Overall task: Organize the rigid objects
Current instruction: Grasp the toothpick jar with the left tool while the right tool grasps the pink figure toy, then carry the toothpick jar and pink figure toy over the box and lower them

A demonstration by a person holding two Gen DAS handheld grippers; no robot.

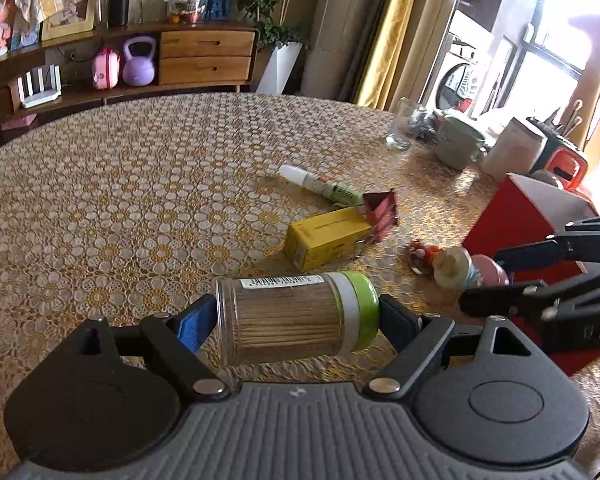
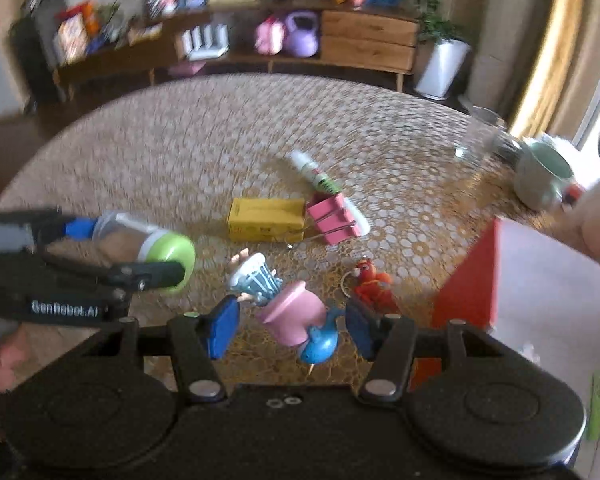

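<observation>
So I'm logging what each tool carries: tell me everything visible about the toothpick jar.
The toothpick jar is a clear plastic cylinder packed with pale wooden toothpicks, with a white collar, a lime-green lid and a barcode sticker on its side. It lies sideways, lifted above the patterned tablecloth, clamped end to end in the left tool: one blue-padded finger on its base, the other on its lid. Nothing else touches it.
</observation>
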